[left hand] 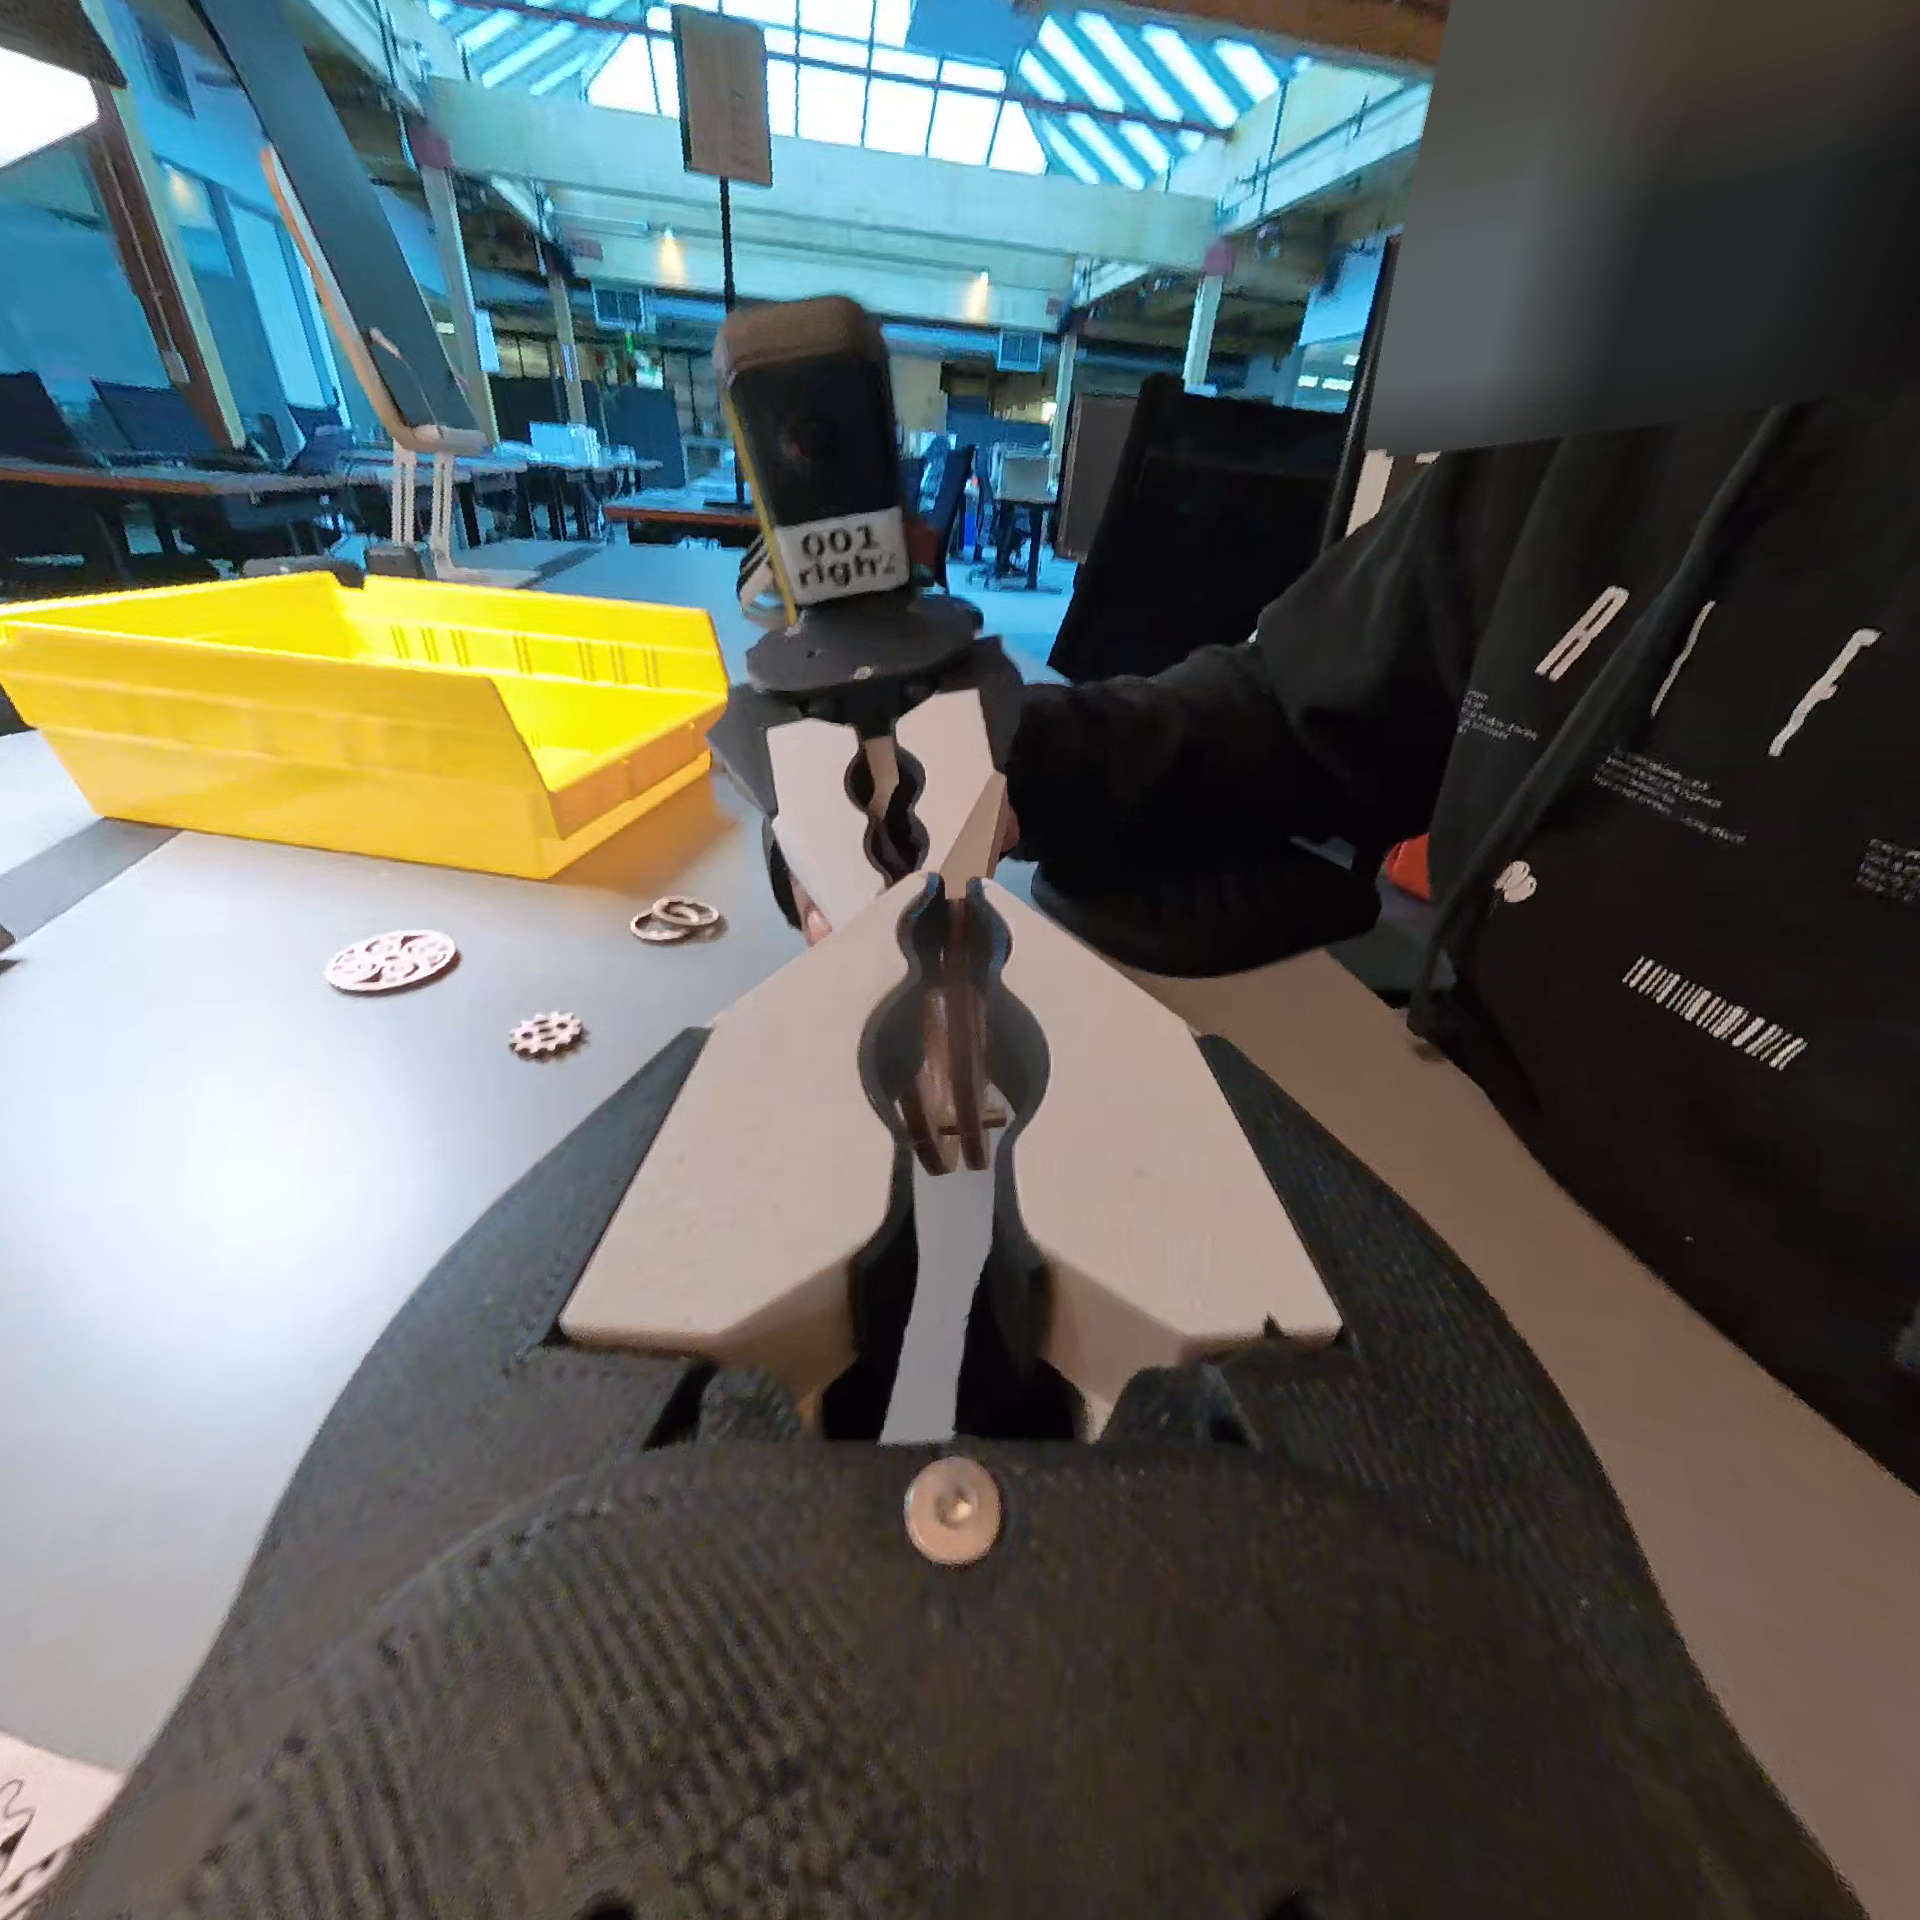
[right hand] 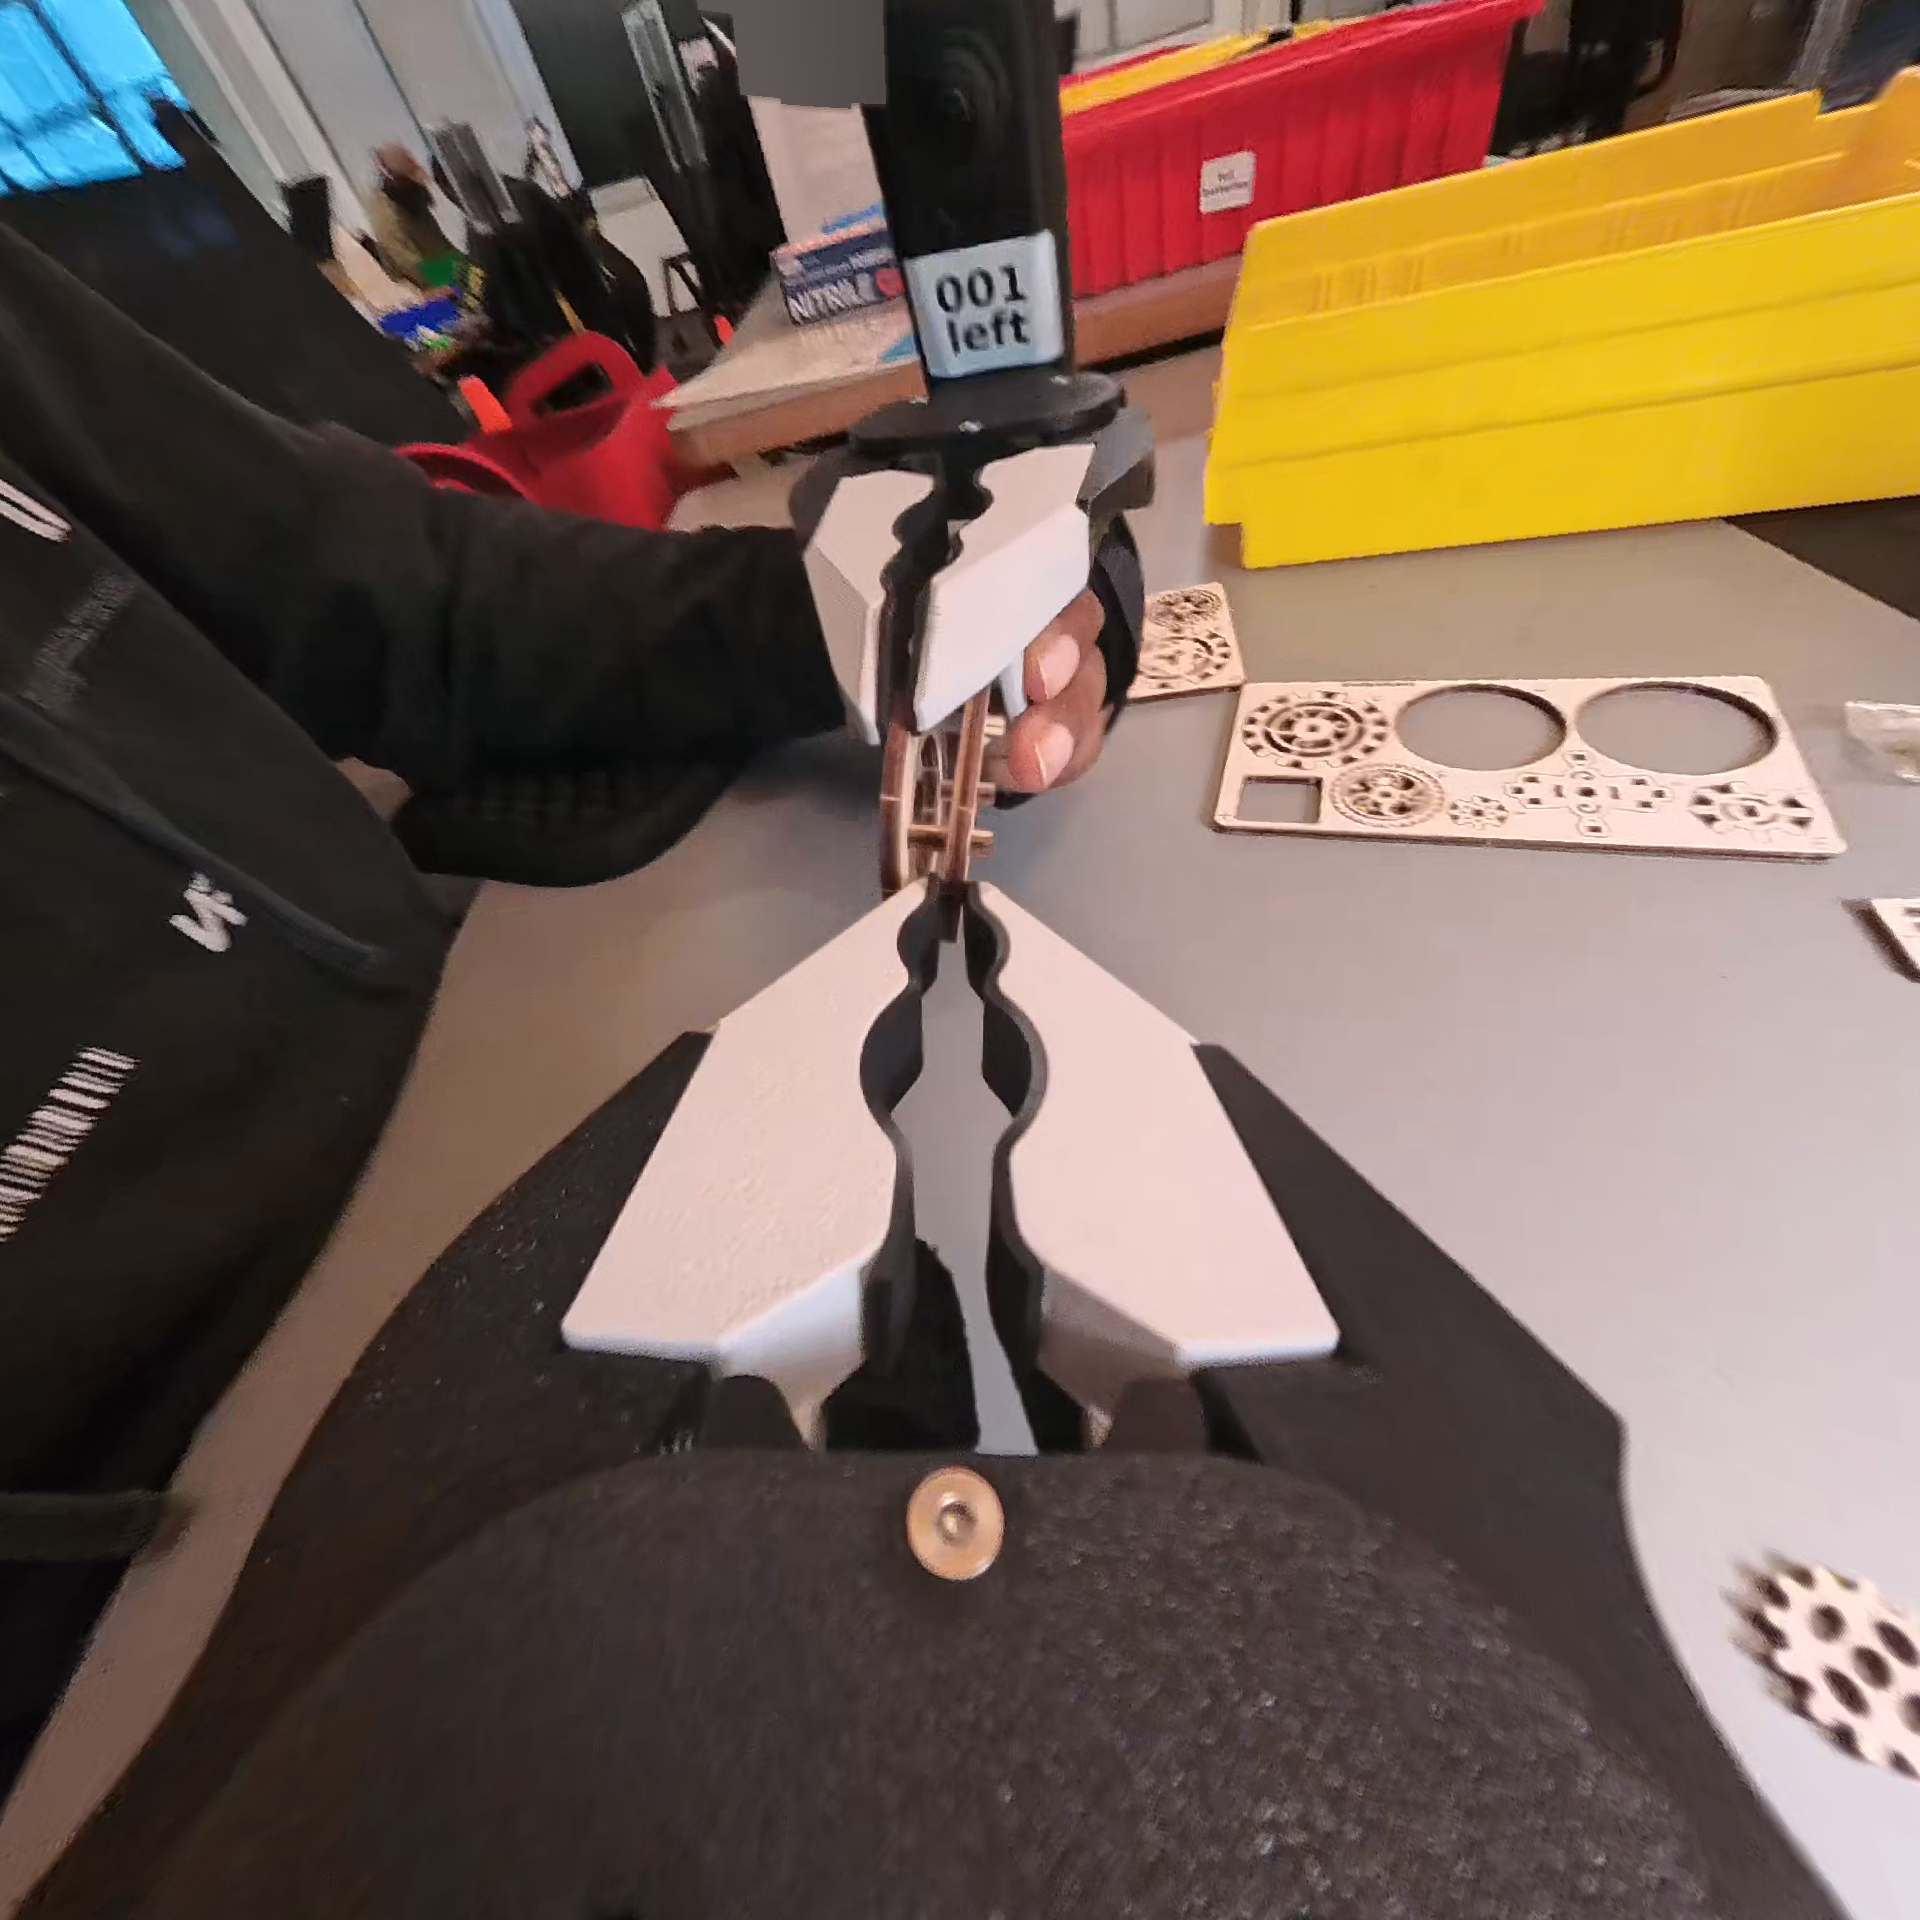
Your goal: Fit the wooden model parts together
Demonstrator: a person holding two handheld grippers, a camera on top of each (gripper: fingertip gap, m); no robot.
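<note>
Wooden model assembly (right hand: 933,805) hangs between the two tips, the left gripper (right hand: 914,717) clamped on its upper edge and the right gripper (right hand: 945,902) pinching its lower tab. It looks light, thin and brittle, so hold the rim, not the spokes. Loose gears (left hand: 545,1034) lie on the bench (left hand: 260,1195) left of the left gripper.

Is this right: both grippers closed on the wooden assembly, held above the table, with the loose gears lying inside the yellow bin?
Not quite. The loose gears lie on the grey table, in front of the yellow bin, not inside it; the left wrist view shows this. The rest holds: the left gripper and right gripper are both shut on the wooden assembly, held above the table.
</note>
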